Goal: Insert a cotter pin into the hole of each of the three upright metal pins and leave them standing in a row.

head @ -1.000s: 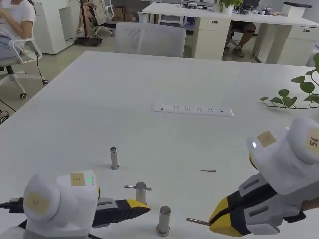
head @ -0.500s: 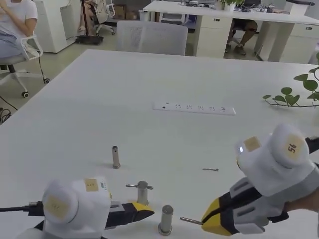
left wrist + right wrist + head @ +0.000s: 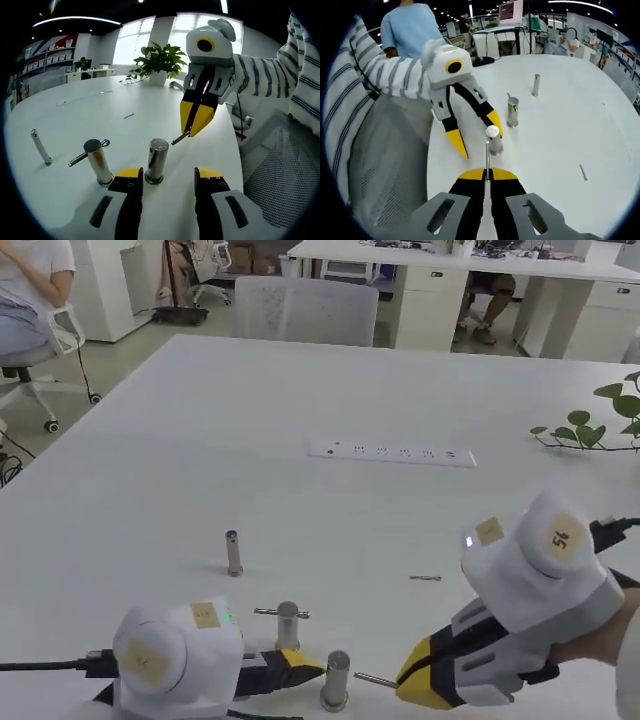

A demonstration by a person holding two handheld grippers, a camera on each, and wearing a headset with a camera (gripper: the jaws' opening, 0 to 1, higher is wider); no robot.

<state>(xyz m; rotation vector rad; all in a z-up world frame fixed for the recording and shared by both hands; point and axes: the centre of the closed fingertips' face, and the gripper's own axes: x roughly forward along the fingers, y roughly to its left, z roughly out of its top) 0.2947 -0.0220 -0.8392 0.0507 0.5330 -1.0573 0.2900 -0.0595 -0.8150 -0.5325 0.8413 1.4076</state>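
Change since a second ago: the right gripper has closed in on the nearest metal pin. The gap I saw between the held cotter pin and that pin has shrunk to almost nothing. The left gripper has edged forward on the pin's other side.

Item 1: nearest metal pin. A short, smooth steel cylinder with a flared foot, upright on the matte white table. In the left gripper view it stands between my left jaws at their tips; the jaws are spread and clasp nothing.

Item 2: cotter pin. Thin grey wire, clenched in the right gripper's yellow-tipped jaws and roughly level. Its free end sits just beside the pin's upper part. I cannot tell whether it touches.

Item 3: middle pin. Same form, upright, with a fitted cotter pin through its head.

Item 4: far pin. Upright, set apart from the other two.

Item 5: loose cotter pin. It lies flat on the table, well to the right of the row.
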